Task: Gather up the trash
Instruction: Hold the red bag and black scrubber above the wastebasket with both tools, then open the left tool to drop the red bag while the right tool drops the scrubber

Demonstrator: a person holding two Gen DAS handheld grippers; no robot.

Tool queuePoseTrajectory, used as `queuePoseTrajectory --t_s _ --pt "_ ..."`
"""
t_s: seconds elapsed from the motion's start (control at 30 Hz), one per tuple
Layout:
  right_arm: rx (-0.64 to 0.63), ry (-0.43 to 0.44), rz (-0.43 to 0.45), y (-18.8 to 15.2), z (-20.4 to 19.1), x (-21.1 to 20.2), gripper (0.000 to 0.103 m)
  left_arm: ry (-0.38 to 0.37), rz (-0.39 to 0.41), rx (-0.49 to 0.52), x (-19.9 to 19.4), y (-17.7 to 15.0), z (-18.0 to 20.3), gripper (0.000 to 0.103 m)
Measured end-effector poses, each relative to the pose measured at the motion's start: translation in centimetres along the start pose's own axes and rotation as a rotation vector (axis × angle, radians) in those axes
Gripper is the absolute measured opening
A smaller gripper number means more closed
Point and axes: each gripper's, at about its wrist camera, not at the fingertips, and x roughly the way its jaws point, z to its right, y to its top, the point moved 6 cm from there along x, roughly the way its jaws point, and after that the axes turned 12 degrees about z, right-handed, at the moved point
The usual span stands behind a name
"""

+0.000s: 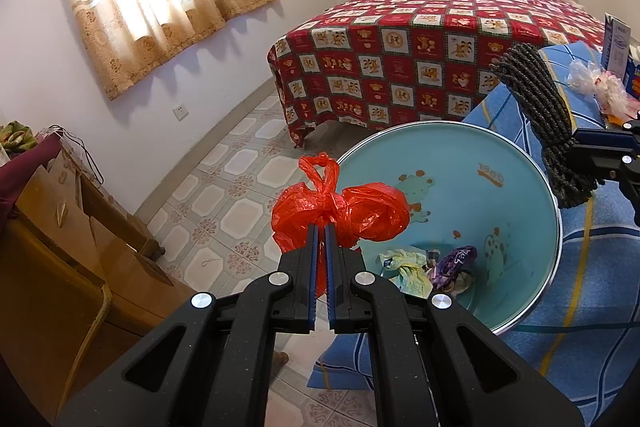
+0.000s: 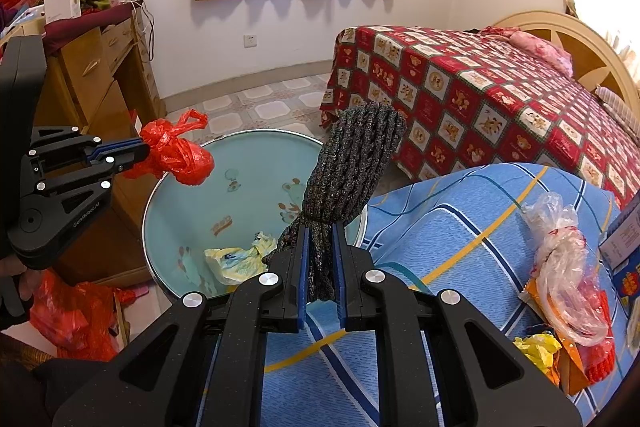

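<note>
My left gripper (image 1: pixel 321 227) is shut on a knotted red plastic bag (image 1: pixel 360 213) and holds it above the near rim of a round light-blue basin (image 1: pixel 460 163). The basin holds crumpled wrappers (image 1: pixel 404 267). My right gripper (image 2: pixel 320 227) is shut on a dark grey knitted bundle (image 2: pixel 352 171), held upright at the basin's (image 2: pixel 240 163) right rim. The left gripper (image 2: pixel 144 149) and red bag (image 2: pixel 180 155) show over the basin's left edge in the right wrist view. The bundle (image 1: pixel 536 99) and right gripper (image 1: pixel 574 147) show at the right of the left wrist view.
A blue checked cloth surface (image 2: pixel 460 227) carries a clear plastic bag (image 2: pixel 564 267), yellow and orange wrappers (image 2: pixel 536 343) and a blue box (image 2: pixel 624 251). A bed with a red quilt (image 1: pixel 420 39) stands behind. A wooden dresser (image 1: pixel 60 227) is at the left. Red bags (image 2: pixel 72 315) lie on the floor.
</note>
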Motion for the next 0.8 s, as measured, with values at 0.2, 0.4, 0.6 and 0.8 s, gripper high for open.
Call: queuePoseTrajectory --t_s 0.2,0.4,0.6,0.8 --pt "-0.008 0.008 -0.001 -0.2 -0.6 0.0 0.012 -0.002 0.001 0.001 0.0 -0.1 0.3 0.003" --pt "-0.008 0.008 -0.002 -0.2 -0.8 0.1 0.012 -0.002 0.000 -0.001 0.0 -0.1 0.2 0.003" --pt "-0.010 0.012 -0.001 -0.2 -0.9 0.2 0.012 -0.004 0.000 0.000 0.0 -0.1 0.2 0.003" --pt "-0.014 0.031 0.001 -0.4 -1.5 0.4 0.012 -0.007 0.001 -0.002 -0.1 -0.2 1.0 0.006"
